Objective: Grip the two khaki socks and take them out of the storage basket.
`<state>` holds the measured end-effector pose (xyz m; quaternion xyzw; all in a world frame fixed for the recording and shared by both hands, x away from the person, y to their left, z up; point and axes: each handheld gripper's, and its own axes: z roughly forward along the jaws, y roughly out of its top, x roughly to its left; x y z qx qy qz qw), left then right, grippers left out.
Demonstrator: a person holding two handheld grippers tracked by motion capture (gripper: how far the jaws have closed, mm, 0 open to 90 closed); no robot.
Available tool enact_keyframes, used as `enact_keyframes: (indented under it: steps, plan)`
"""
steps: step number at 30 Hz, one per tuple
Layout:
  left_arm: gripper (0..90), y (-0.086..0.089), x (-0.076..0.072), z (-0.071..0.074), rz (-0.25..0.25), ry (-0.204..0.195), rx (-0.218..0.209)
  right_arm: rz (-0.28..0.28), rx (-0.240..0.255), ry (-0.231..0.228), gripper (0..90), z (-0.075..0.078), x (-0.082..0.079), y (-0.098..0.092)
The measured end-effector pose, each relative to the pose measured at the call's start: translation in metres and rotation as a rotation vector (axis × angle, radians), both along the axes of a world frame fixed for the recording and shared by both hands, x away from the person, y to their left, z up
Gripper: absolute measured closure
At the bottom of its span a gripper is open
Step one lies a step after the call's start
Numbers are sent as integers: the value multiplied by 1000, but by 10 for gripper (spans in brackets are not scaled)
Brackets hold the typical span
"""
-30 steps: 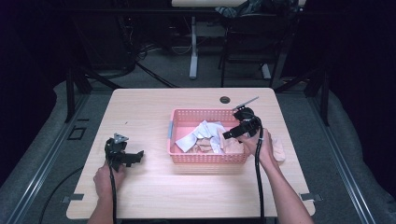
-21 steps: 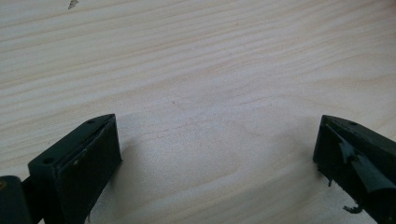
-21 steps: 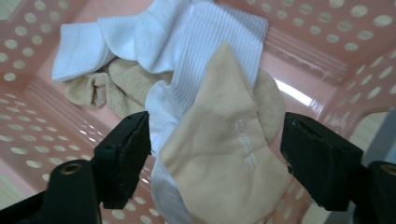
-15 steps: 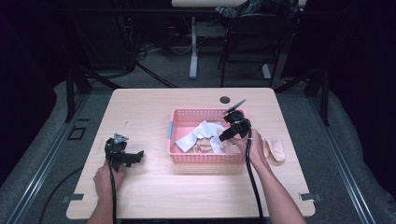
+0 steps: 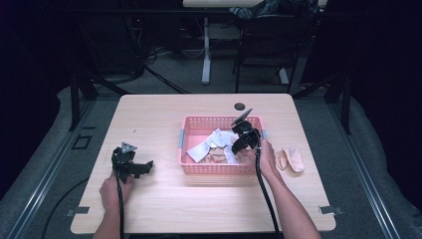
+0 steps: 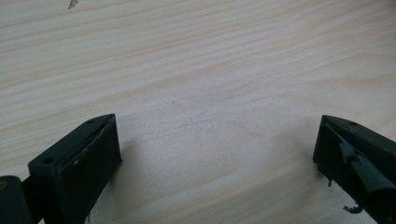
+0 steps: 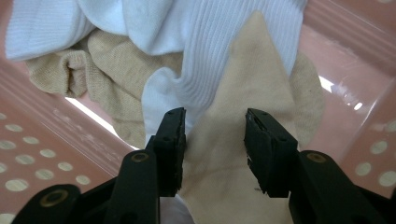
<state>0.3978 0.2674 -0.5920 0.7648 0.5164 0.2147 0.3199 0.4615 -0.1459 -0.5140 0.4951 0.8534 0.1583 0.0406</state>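
Sorting of socks out of the pink perforated plastic basket [image 5: 189, 167] appears to be at an early stage: one pair of beige socks [image 5: 290, 159] lies on the pale wooden table [image 5: 159, 114] just beside the basket's right end, while a heap of white ribbed socks [image 5: 211, 144] and further beige ones remains inside. The right gripper [image 5: 242, 140] is lowered into the right half of the basket; in the right gripper view its jaws stand partly apart on either side of a flat beige sock [image 7: 233, 140], with fabric between the pads [image 7: 170, 140] but no visible pinch, so the grasp is judged not yet made. A white ribbed sock [image 7: 205, 60] lies against this beige sock and may drag along when it is lifted (a risk, not an observation). The left gripper [image 5: 130, 164] rests low over the bare table well to the left of the basket, jaws wide apart and holding nothing. Remaining work, as judged from the layout: close on the beige sock, lift it clear, place it with the pair outside, and repeat for the rest of the heap.
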Motion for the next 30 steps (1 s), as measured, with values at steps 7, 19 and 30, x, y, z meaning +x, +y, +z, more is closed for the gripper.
enact_keyframes:
  steps: [7,19,30]
  plan:
    - [4,0,0,0,0,0,0,-14,-10,5,768,-2,0,-2]
    - [4,0,0,0,0,0,0,-2,49,-49,871,19,-12,-17]
    - [4,0,0,0,-1,-2,2,-2,103,-109,872,45,-20,-31]
